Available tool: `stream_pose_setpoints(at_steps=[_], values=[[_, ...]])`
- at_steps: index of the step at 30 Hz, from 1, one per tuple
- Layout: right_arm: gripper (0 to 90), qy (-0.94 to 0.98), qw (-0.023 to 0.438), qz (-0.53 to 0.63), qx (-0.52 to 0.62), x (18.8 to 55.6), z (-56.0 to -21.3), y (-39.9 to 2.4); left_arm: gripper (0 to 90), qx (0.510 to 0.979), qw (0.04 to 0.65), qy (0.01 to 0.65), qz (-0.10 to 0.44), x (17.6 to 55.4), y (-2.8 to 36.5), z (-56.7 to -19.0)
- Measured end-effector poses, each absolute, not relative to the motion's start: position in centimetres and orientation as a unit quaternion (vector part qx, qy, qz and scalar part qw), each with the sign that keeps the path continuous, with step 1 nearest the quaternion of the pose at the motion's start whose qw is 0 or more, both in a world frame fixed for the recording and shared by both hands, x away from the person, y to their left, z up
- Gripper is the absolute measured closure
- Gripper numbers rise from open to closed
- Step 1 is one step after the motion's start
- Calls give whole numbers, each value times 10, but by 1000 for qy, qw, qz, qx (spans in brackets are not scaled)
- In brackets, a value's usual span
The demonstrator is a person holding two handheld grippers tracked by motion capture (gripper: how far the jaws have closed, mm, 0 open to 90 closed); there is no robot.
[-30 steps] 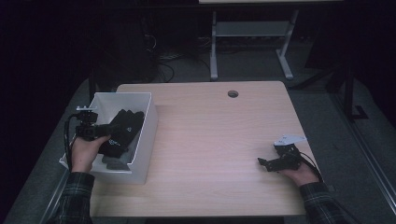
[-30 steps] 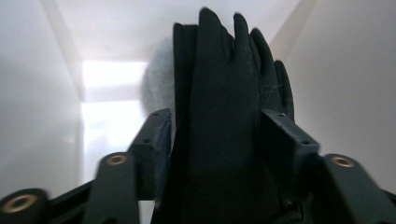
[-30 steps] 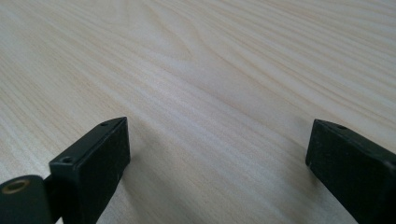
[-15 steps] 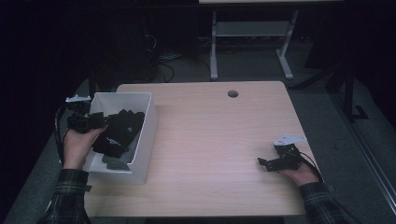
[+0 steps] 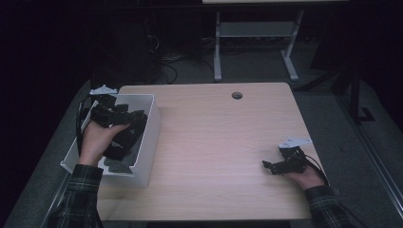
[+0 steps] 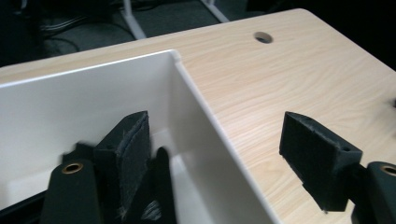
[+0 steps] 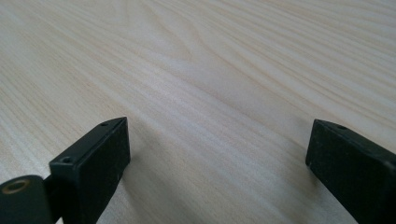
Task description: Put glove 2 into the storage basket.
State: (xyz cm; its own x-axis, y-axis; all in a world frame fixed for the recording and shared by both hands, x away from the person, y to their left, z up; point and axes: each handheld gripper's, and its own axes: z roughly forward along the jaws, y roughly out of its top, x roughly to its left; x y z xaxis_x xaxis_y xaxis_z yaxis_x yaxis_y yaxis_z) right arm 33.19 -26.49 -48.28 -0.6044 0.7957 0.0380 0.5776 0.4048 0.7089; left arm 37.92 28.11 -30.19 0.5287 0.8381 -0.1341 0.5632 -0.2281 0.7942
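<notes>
A white bin (image 5: pixel 148 142) stands at the table's left edge with a dark, soft-looking heap (image 5: pixel 124 141) in it. My left gripper (image 5: pixel 137 118) hovers over the bin, held by a hand in a plaid sleeve. Its jaws have just been opening and now stand wide, with nothing gripped. In the left gripper view my left gripper (image 6: pixel 215 135) straddles the bin's right wall (image 6: pixel 205 116), one jaw over the inside and one over the wood. Part of the dark heap (image 6: pixel 159 186) lies below. My right gripper (image 5: pixel 272 166) rests open at the front right, and between the pads of my right gripper (image 7: pixel 219 140) is bare wood.
The light wooden table (image 5: pixel 223 137) has a round cable hole (image 5: pixel 236 95) near its far edge. A grey flat piece (image 5: pixel 113 165) lies at the near end of the bin. Behind the table stand a white frame (image 5: pixel 256 33) and cables on a dark floor.
My left gripper has lifted up from the dark heap in the bin, and its jaws have spread wider. The heap stays in the bin. The right gripper has kept still.
</notes>
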Motion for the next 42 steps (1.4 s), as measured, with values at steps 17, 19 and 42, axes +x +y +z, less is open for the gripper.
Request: stream_pose_setpoints(at_steps=[17, 19, 42], values=[[59, 823, 155, 352, 417, 332, -483, -265, 196, 814, 426, 373, 130, 377, 194, -301], [59, 823, 155, 352, 417, 332, -483, -265, 195, 818, 425, 365, 127, 376, 185, -303], [59, 824, 155, 352, 417, 332, -483, -265, 186, 841, 418, 330, 98, 363, 131, -354]])
